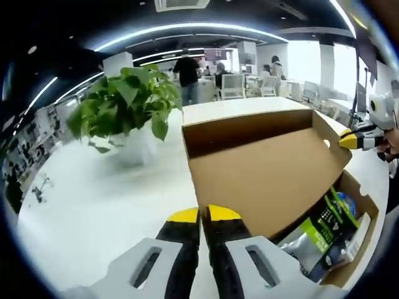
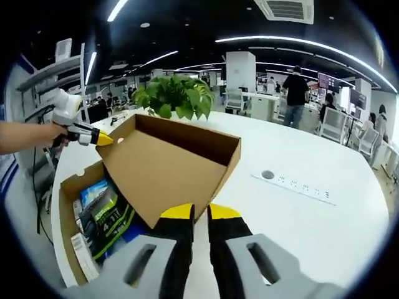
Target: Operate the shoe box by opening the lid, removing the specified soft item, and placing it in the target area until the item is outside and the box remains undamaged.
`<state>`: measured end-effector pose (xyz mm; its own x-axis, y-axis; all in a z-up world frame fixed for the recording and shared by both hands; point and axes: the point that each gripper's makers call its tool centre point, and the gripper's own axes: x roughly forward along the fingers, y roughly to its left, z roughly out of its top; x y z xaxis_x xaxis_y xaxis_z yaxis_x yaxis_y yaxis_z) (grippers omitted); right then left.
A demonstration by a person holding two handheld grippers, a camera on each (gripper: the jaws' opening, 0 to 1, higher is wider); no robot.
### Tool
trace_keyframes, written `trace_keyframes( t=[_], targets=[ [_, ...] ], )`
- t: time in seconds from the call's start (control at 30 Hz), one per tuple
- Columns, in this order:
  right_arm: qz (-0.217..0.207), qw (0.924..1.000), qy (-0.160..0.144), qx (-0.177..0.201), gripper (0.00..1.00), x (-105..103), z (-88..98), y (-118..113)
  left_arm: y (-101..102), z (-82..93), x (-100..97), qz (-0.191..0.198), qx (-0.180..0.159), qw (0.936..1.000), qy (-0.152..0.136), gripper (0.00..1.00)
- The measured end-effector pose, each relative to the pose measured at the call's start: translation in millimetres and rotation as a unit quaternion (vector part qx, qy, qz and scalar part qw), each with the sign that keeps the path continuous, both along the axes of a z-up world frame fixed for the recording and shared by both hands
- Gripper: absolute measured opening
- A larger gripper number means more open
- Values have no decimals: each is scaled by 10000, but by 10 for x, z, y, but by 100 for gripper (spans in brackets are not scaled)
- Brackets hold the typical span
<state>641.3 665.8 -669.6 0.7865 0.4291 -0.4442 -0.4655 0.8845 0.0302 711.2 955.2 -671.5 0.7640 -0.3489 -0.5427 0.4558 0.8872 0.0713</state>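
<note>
Shoe box (image 1: 360, 194) sat on the white counter (image 1: 93, 205), lid (image 1: 262, 174) raised to a steep angle, plain cardboard underside facing the left gripper view. Left tongs (image 1: 204, 215) sat at one free corner of the lid, jaws drawn together; right tongs (image 2: 199, 213) at the other free corner, jaws likewise together. Could not tell whether either pair had cardboard pinched between the tips or merely propped it. Inside the box lay the soft goods: a green-and-black pouch (image 1: 324, 225) on top, a blue pack (image 1: 346, 203) beside it, both well below the rim. Potted plant (image 1: 124, 99) stood just beyond the box; power strip (image 2: 299, 185) lay well apart on the counter. Judgement: the lid-opening step looked nearly done, nothing out yet. To do it well, swing both corners back evenly about the hinge fold so the lid does not twist or tear, and mind the plant behind. Then let one pair steady the lid while the other goes in for the pouch, taking it by a loose edge.
</note>
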Motion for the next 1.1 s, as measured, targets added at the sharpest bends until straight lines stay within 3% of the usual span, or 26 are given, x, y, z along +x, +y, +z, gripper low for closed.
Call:
trace_keyframes(
  t=[0.27,1.1],
  targets=[
    [23,9998,126,-141,4,-143,-190,34,-22,-61,41,26,20,10000,58,1],
    [-63,9996,276,-74,6,-74,-287,9,-79,-404,120,82,337,9981,519,3]
  ],
)
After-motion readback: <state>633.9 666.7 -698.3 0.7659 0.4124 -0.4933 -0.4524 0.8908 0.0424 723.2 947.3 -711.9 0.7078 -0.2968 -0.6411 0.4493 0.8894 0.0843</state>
